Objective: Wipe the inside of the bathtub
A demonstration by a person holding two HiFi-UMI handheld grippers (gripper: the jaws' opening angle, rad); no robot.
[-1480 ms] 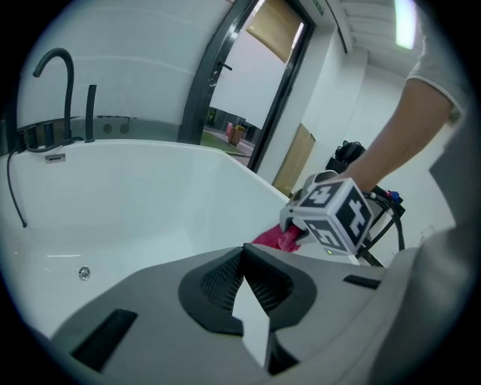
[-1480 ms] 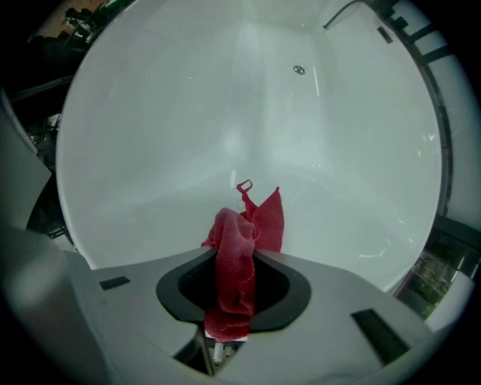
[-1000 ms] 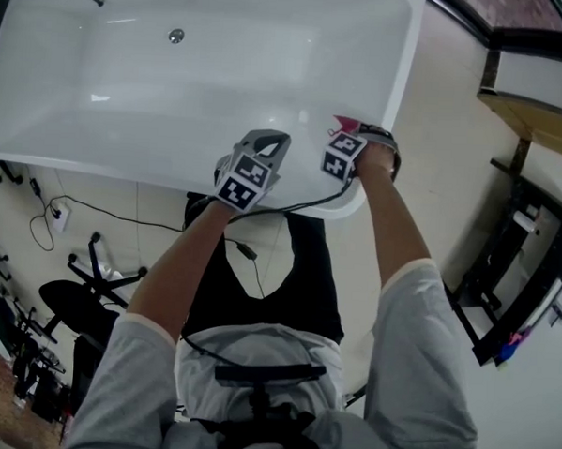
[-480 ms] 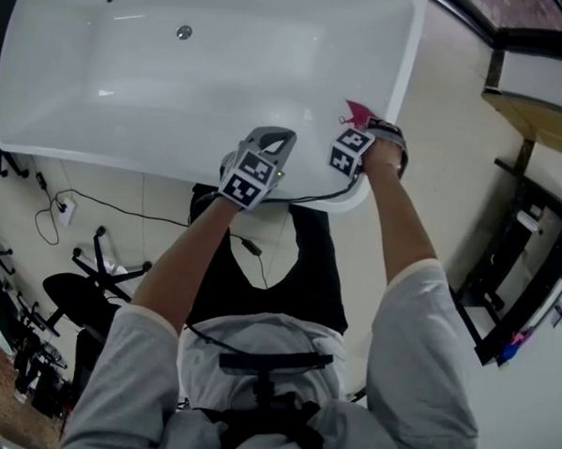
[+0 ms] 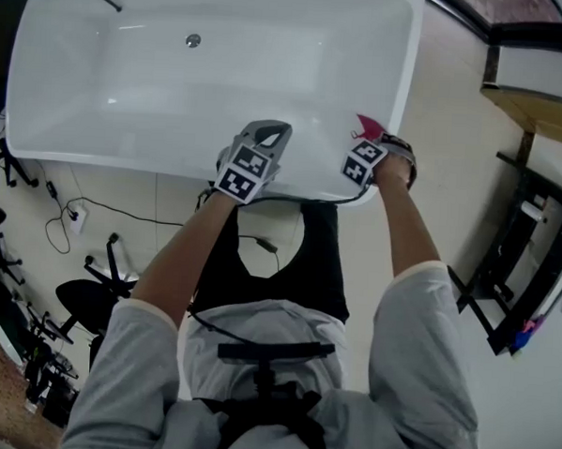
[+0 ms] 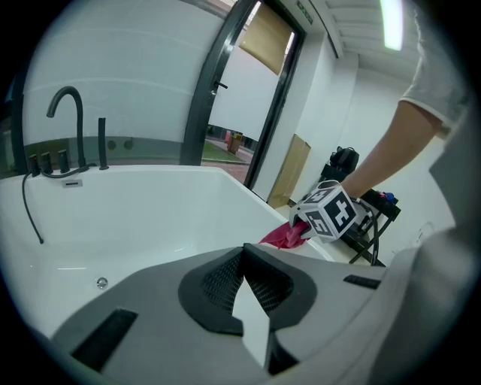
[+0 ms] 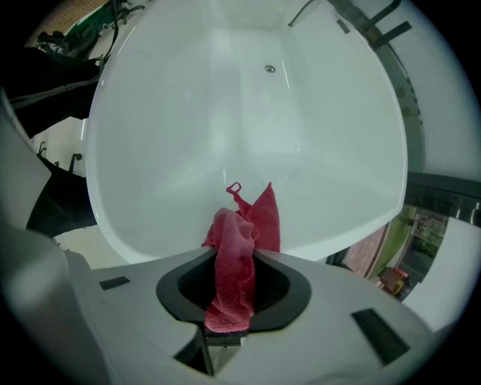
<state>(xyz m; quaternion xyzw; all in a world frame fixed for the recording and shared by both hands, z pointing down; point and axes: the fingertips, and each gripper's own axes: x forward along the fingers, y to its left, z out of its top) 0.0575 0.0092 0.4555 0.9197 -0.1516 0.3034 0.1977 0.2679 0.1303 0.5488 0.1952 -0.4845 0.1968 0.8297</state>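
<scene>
Tub: glossy white, round-cornered bathtub (image 5: 223, 84), smooth and bare inside, with a small metal drain (image 5: 193, 40) near 11 o'clock.
Cloth: red terry cloth (image 7: 252, 218), nubby and bunched into a narrow fold with a small loop at its free corner. It sits at the tub's 4 o'clock rim and possibly touches the inner wall.
Right gripper (image 7: 233, 252): jaws pinch the cloth.
Left gripper (image 6: 242, 252): ribbed black pads pressed together with nothing between, at the 6 o'clock rim.
</scene>
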